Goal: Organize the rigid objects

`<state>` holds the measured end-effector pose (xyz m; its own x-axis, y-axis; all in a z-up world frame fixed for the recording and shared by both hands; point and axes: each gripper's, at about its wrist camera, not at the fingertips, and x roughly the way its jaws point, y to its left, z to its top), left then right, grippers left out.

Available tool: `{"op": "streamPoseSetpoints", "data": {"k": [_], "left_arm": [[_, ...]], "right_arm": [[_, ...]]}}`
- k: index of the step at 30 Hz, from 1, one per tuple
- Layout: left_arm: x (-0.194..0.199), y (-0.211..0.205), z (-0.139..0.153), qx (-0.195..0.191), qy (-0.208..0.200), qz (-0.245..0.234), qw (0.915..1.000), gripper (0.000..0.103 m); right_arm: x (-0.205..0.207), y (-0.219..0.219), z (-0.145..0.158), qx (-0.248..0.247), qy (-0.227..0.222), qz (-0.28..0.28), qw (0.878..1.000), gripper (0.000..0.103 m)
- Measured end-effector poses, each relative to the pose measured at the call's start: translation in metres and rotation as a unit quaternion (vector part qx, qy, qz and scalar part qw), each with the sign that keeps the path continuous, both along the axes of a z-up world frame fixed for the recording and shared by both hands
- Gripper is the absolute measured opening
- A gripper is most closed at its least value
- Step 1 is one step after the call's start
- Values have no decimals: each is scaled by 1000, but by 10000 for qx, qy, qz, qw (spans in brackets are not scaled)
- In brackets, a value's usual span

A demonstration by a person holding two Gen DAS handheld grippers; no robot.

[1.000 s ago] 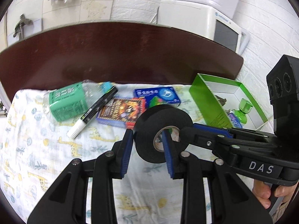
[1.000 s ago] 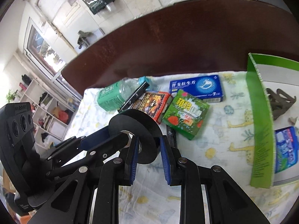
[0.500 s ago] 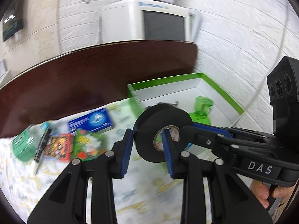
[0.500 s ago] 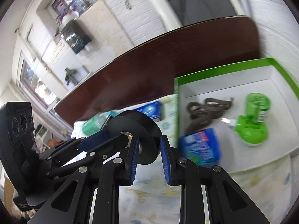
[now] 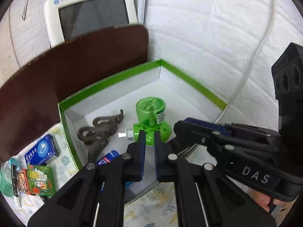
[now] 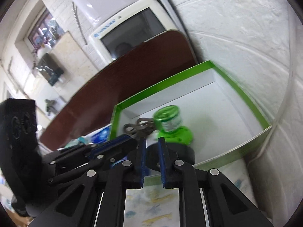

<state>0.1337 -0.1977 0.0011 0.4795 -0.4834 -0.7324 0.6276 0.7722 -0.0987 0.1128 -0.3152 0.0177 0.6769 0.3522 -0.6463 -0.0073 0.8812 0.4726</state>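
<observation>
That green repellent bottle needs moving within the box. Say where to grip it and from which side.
Grip the round green bottle across its sides, coming down from above: it stands upright on its wider base, and the plug pins jut out leftward at floor level.

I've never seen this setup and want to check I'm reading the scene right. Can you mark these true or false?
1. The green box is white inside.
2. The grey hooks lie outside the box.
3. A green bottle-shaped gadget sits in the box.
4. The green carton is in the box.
1. True: the green box has white walls and a white floor.
2. False: the grey hooks lie inside it.
3. True: the green gadget sits on the box floor.
4. False: the green carton lies outside, on the patterned cloth.
</observation>
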Motion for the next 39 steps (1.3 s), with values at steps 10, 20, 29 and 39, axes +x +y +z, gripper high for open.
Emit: {"op": "streamPoseSetpoints", "data": {"k": [10,20,29,39], "left_arm": [[-6,1,-13,317,-39,-9,9995,11],[-13,91,-9,186,-215,1017,9944,36],[-3,200,-28,67,100,2355,9718,36],[3,236,-50,-254,396,2385,9700,34]], "right_arm": [[12,-8,-24,152,217,70,9996,17],[14,3,-11,-180,10,87,9998,16],[15,88,0,-462,-216,1308,9901,16],[37,176,-26,17,702,1772,9817,49]]}}
